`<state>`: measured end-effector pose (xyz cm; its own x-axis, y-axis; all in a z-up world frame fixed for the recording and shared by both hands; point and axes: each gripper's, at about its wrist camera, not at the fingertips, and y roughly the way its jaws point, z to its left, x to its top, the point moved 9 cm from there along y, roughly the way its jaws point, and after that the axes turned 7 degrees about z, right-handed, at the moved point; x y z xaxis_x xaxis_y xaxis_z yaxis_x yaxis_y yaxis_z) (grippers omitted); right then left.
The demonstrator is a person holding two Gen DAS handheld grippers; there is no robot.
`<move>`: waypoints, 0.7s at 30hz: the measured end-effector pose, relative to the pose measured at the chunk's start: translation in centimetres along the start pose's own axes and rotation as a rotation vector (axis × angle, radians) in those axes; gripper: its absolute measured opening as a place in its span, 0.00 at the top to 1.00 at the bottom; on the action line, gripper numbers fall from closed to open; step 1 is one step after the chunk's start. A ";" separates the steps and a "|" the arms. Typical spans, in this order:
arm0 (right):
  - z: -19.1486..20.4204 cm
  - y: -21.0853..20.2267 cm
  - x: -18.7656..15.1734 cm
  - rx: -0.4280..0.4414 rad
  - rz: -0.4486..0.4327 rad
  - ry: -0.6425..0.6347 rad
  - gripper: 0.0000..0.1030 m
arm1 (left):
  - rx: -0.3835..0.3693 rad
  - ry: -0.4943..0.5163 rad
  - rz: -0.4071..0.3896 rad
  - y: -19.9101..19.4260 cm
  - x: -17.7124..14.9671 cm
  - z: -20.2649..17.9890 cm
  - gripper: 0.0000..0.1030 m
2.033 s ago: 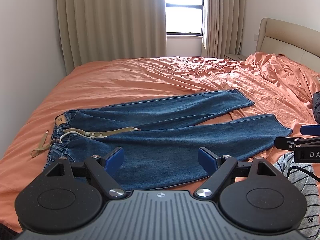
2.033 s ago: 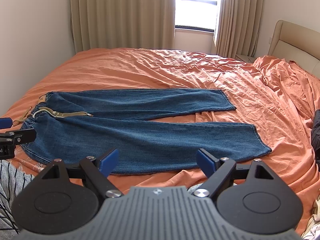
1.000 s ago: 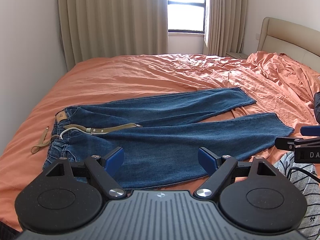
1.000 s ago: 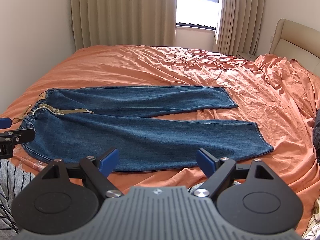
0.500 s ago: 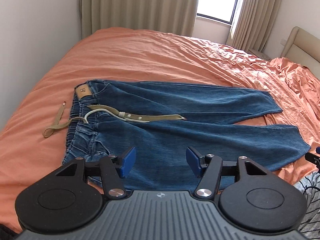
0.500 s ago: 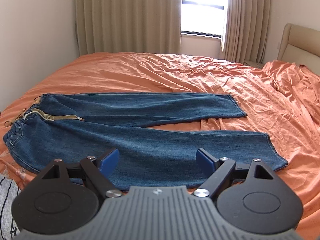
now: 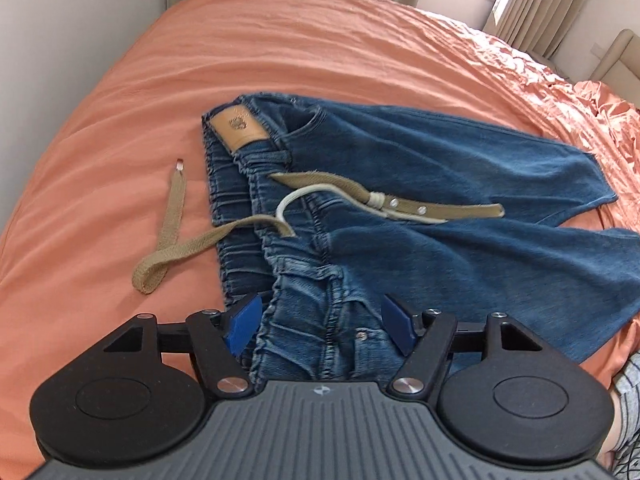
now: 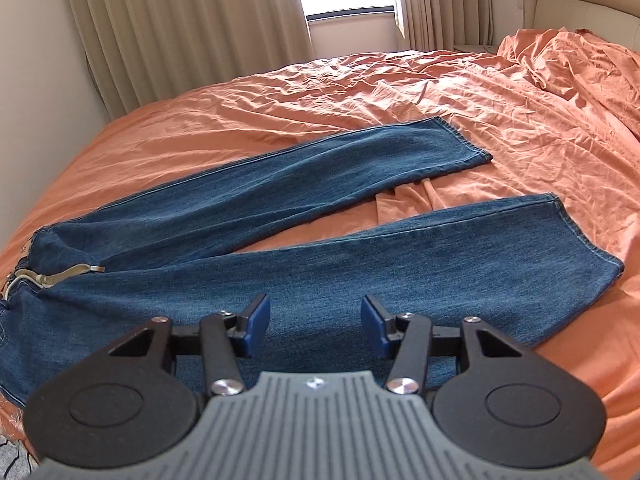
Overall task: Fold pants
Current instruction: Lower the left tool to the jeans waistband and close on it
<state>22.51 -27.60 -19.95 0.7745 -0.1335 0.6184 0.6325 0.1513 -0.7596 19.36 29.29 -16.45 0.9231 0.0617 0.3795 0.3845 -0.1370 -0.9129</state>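
Blue jeans (image 8: pixel 320 216) lie flat on the orange bed, waist at the left, the two legs spread apart toward the right. In the left wrist view the gathered waistband (image 7: pixel 304 304) with a tan leather patch (image 7: pixel 239 129) and a tan belt (image 7: pixel 384 196) lies just ahead. My left gripper (image 7: pixel 322 326) is open, its blue pads either side of the waistband's near corner, holding nothing. My right gripper (image 8: pixel 316 322) is open above the near leg's lower edge, empty.
The orange sheet (image 8: pixel 500 92) is wrinkled, bunched up at the far right. Beige curtains (image 8: pixel 180 24) and a window stand behind the bed. A wall (image 7: pixel 60 28) runs along the left side. A headboard (image 8: pixel 580 12) is at the right.
My left gripper has swung left and down to the waistband and narrowed its opening. My right gripper has moved closer over the near leg and also narrowed. The jeans have not moved.
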 end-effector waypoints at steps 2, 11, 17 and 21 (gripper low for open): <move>0.0 0.9 -0.2 -0.004 0.024 0.004 0.53 | -0.025 -0.011 0.016 1.3 -0.5 1.2 0.22; -0.3 2.9 -0.3 -0.020 0.064 0.043 0.53 | -0.174 -0.050 0.021 4.2 -1.8 2.1 0.40; -0.2 2.9 -0.6 -0.032 0.071 0.020 0.52 | -0.142 -0.143 0.037 3.7 -2.0 1.7 1.00; -0.5 2.6 -0.7 -0.027 0.068 0.033 0.52 | -0.046 -0.070 -0.039 -1.8 -1.4 -0.9 1.00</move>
<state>23.56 -27.63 -22.44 0.8145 -0.1561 0.5588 0.5780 0.1344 -0.8049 17.36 28.55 -15.18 0.9055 0.1366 0.4018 0.4214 -0.1779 -0.8892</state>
